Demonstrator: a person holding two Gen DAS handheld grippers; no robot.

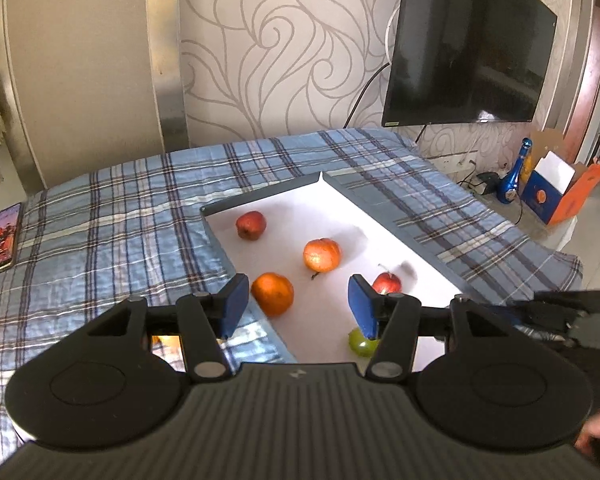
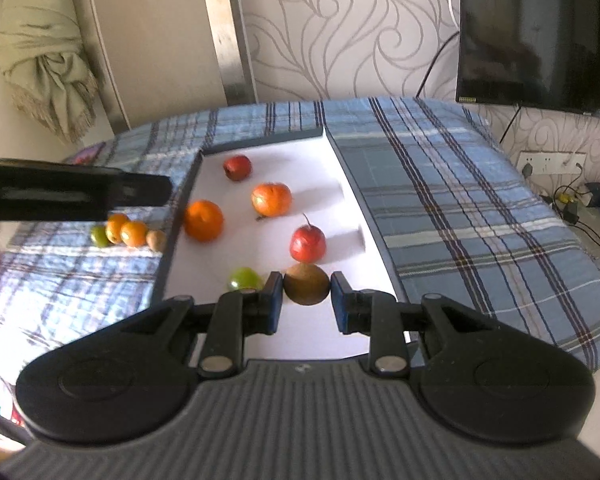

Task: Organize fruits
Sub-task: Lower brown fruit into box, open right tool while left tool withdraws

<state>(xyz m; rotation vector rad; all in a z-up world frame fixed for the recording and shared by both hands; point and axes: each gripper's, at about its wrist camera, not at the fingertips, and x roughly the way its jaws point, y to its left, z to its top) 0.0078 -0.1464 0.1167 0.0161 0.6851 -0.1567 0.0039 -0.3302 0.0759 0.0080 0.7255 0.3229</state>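
Your right gripper (image 2: 306,304) is clamped on one round brown kiwi (image 2: 306,284) over the near end of the white tray (image 2: 332,160), while your left gripper (image 1: 295,304) hangs half open with nothing between its blue pads. Inside that shallow rectangular tray you have five smooth fruits: two oranges, two red apples, and one green one (image 2: 243,278). Left of the tray, on the blue plaid cloth (image 2: 440,200), four more fruits lie in a row (image 2: 129,234).
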